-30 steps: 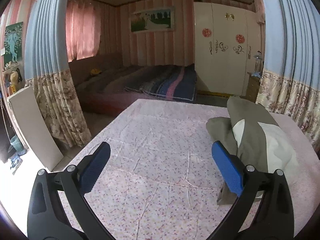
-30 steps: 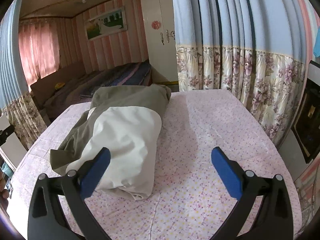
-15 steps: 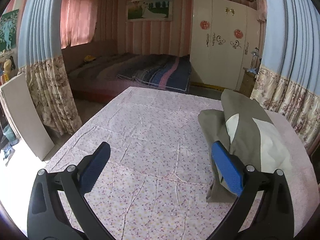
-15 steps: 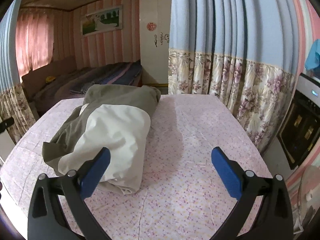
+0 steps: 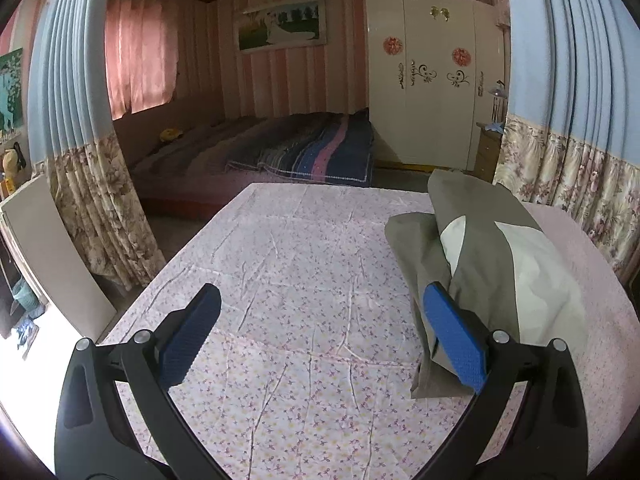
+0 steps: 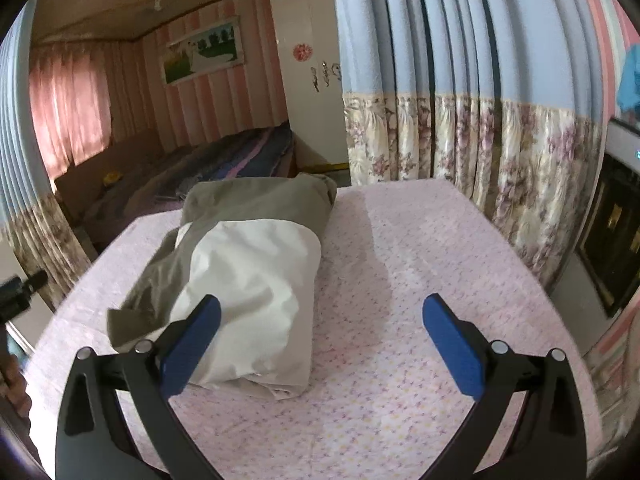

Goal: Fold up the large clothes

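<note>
An olive-green and cream garment (image 6: pixel 248 264) lies bundled lengthwise on the pink floral tablecloth (image 6: pixel 420 264). In the left wrist view the same garment (image 5: pixel 480 248) fills the right side of the table. My left gripper (image 5: pixel 320 336) hovers open above the bare cloth, and its right blue pad (image 5: pixel 454 340) overlaps the garment's near edge in the picture; contact cannot be told. My right gripper (image 6: pixel 318 344) is open over the table, with its left pad (image 6: pixel 192 344) in front of the garment's near cream end. Neither gripper holds anything.
Blue and floral curtains (image 6: pixel 460 128) hang close along the table's right side and another curtain (image 5: pixel 80 152) at the left. A bed (image 5: pixel 280 152) and a white wardrobe (image 5: pixel 428 80) stand beyond. A white board (image 5: pixel 48 256) leans at the left. A hand (image 6: pixel 14 384) shows at the left edge.
Both cameras have shifted a little over the table, so the garment sits slightly differently in each view. Both grippers stay open and the garment lies as before.
</note>
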{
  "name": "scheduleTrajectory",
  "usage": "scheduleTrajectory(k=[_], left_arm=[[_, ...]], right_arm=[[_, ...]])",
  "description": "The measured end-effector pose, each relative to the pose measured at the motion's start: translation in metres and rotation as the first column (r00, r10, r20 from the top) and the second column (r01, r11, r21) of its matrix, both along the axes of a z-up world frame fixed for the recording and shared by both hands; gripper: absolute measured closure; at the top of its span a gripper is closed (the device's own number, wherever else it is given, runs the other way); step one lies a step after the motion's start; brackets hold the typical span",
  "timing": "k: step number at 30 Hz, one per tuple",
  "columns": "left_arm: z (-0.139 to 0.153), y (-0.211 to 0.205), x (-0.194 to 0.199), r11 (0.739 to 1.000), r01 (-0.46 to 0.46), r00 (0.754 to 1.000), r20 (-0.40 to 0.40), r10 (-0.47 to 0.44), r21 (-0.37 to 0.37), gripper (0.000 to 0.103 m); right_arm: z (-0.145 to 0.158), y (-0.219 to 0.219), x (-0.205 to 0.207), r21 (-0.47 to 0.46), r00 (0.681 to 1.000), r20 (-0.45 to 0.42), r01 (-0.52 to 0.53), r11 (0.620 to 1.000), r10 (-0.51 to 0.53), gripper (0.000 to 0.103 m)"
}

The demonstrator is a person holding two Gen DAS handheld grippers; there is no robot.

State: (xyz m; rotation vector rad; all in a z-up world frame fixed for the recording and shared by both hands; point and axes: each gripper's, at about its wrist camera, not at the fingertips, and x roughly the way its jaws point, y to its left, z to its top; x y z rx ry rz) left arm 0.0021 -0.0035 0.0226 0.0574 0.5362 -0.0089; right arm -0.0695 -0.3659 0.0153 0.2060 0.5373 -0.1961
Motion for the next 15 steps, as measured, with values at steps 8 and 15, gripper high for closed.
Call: scheduleTrajectory(k=[8,15], left_arm=[[0.004,-0.001,-0.006,1.000,0.010,1.000,0.008,-0.010,0.014,0.003],[0.010,-0.007,-0.011,1.000,0.015,1.000,0.021,-0.015,0.023,0.003]], right_arm=[[0.005,-0.002,-0.006,-0.013,0.998,0.010,0.055,0.998,-0.054,0.002],[0.011,-0.001,-0.011,-0.079,0.993,0.027,0.119,0.990,-0.117,0.002]])
